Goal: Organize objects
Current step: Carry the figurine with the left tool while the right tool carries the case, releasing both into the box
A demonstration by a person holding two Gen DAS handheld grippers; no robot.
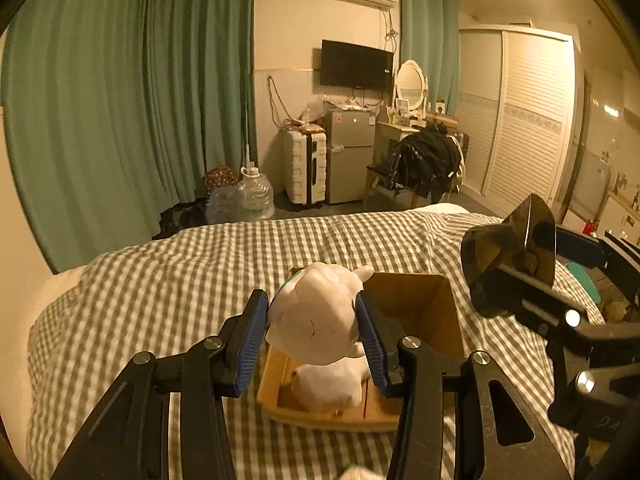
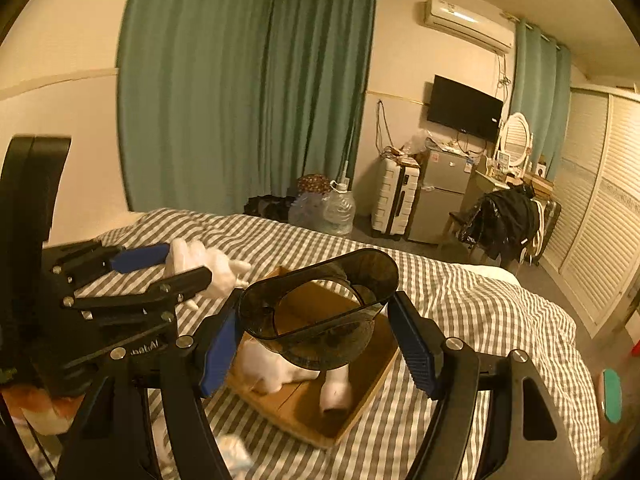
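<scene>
Left gripper (image 1: 312,332): your jaws pinch a white figurine (image 1: 316,312), one blue pad on each side of its rounded body; you hold it in the air above the cardboard box (image 1: 416,308).
Left gripper from the right wrist view (image 2: 176,264): it sits at the left of the frame, and the white figurine (image 2: 212,268) sticks out past its blue pads towards the box.
Right gripper (image 2: 316,332): your jaws stand fairly wide, and a dark smoky translucent container (image 2: 320,308) sits between them, its oval mouth tilted up towards the camera. The left pad touches its wall; whether the right pad touches cannot be told from this view.
Right gripper from the left wrist view (image 1: 516,268): the dark container (image 1: 508,264) shows at the right edge, lifted above the bed and beside the box.
Cardboard box (image 2: 352,396): a shallow open tray lying on the bed, directly under both of the things you hold.
In the box: white soft-looking items (image 2: 276,368), one lying at the near-left end and one upright piece (image 2: 334,394) near the middle; blurred, so what they are cannot be told.
Bed (image 1: 160,280): covered with a green and white checked sheet.
Background: green curtains (image 1: 120,100), a white suitcase (image 1: 304,164), a small grey fridge (image 1: 350,152) and a chair hung with dark clothing (image 1: 428,160), all well apart from the bed.
</scene>
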